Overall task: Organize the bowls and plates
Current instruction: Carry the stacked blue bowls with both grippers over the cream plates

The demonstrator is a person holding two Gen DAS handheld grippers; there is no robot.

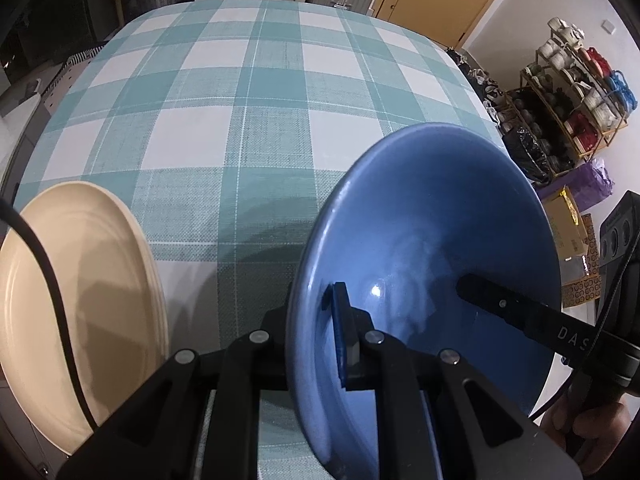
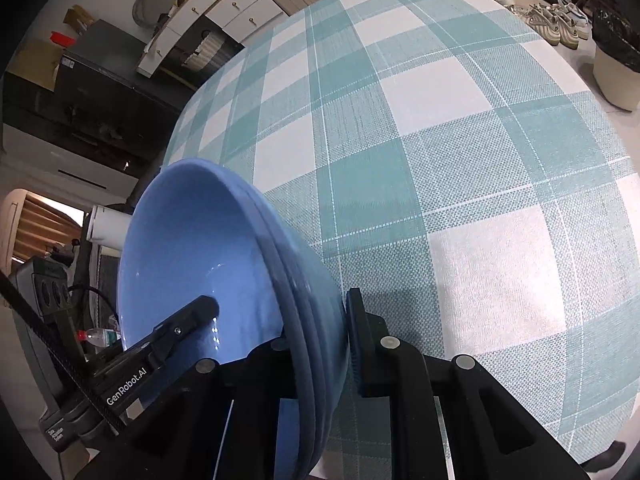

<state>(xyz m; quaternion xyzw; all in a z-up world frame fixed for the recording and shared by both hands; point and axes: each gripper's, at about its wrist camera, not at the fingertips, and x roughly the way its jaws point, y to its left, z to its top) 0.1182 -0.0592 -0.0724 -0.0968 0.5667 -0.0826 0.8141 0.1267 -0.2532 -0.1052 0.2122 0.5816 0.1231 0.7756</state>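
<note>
table: teal-white checked cloth (image 1: 248, 92) | right: shoe rack (image 1: 576, 92) | behind: white drawers (image 2: 236, 8)

Count: 1 cream plate (image 1: 80, 300), edge lines hint at a stack, can't tell. Blue bowls (image 2: 192, 264): rim shows about 3 nested. 2 grippers, left (image 1: 316, 320) and right (image 2: 320, 332).
</note>
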